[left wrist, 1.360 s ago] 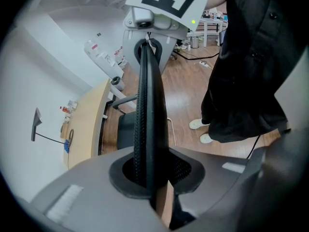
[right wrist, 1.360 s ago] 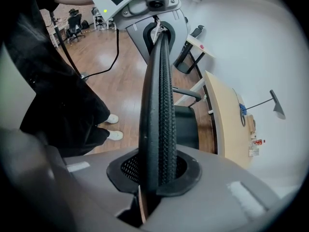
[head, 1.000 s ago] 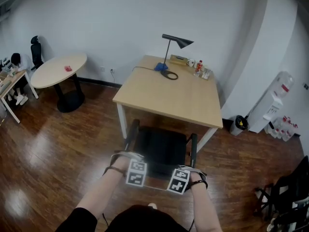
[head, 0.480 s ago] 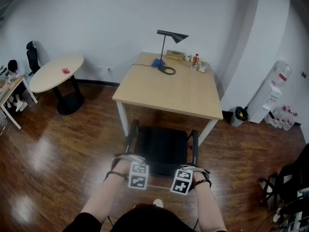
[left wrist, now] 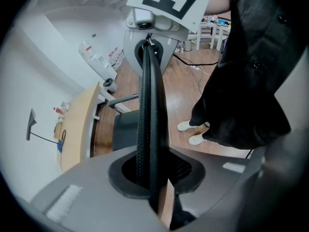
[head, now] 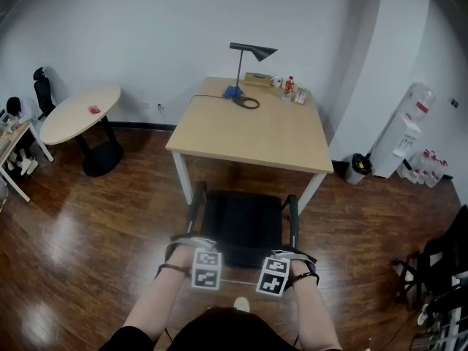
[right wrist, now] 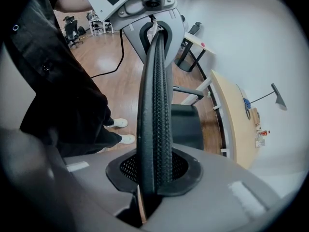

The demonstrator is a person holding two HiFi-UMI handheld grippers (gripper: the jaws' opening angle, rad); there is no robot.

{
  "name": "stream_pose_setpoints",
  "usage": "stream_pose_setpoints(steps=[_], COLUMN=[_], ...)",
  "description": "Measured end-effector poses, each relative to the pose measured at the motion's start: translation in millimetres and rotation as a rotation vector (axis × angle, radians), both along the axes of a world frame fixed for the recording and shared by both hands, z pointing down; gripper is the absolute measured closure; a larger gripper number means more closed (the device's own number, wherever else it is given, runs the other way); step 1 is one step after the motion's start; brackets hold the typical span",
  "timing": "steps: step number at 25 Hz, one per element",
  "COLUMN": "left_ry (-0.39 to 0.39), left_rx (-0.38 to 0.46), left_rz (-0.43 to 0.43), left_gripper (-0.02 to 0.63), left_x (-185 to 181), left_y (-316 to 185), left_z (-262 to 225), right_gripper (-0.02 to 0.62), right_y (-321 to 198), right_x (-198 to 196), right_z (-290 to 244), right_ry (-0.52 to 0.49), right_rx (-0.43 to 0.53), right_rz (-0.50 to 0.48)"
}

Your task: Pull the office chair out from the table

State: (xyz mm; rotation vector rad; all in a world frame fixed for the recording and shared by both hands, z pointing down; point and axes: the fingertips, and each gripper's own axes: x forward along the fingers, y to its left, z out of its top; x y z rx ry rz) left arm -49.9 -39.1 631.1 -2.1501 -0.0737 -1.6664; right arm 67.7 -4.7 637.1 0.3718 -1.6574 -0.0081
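Observation:
The black office chair stands in front of the light wooden table, its seat just clear of the table's near edge. My left gripper and right gripper sit side by side on the top edge of the chair back. In the left gripper view the chair back runs as a black mesh edge out of my shut left gripper up to the right gripper. The right gripper view mirrors this: the chair back is clamped in the right gripper. The fingertips are hidden behind the marker cubes in the head view.
A black desk lamp and small bottles and cups stand at the table's far edge. A round table is at the left, a water dispenser and bin at the right. The person's feet stand close behind the chair on the wooden floor.
The chair and both grippers have come back toward the person, away from the table. More floor shows between seat and table legs. Both grips on the chair back are unchanged.

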Motion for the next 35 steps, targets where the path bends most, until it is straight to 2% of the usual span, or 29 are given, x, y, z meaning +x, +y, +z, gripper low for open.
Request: stream_pose_setpoints(steps=[15, 19, 20, 22, 25, 28, 32, 34, 35], left_ry=[-0.002, 0.009, 0.013, 0.042, 0.115, 0.218, 0.467, 0.596, 0.647], left_rx=[-0.01, 0.007, 0.009, 0.016, 0.045, 0.067, 0.065, 0.091, 0.116], left_rz=[0.021, 0.014, 0.013, 0.011, 0.005, -0.023, -0.145, -0.215, -0.252], left_gripper=[0.541, 0.535, 0.526, 0.467, 0.448, 0.443, 0.445, 0.446, 0.446], left_x=[-7, -9, -10, -10, -8, -5, -3, -4, -4], left_y=[21, 20, 19, 19, 17, 20, 25, 23, 21], left_z=[-1, -1, -2, -8, -30, -57, -93, -107, -112], right_gripper=[0.517, 0.502, 0.49, 0.445, 0.434, 0.423, 0.426, 0.477, 0.482], right_y=[24, 20, 19, 17, 16, 19, 24, 26, 27], right_x=[-7, -10, -10, -12, -13, -12, -8, -4, 0], right_z=[-1, -3, -5, -11, -27, -47, -76, -94, -102], right_ry=[-0.006, -0.011, -0.018, -0.04, -0.064, -0.083, -0.171, -0.253, -0.307], right_rx=[-0.015, 0.032, 0.046, 0.061, 0.093, 0.172, 0.35, 0.46, 0.511], right_rz=[0.032, 0.037, 0.04, 0.057, 0.09, 0.124, 0.211, 0.251, 0.273])
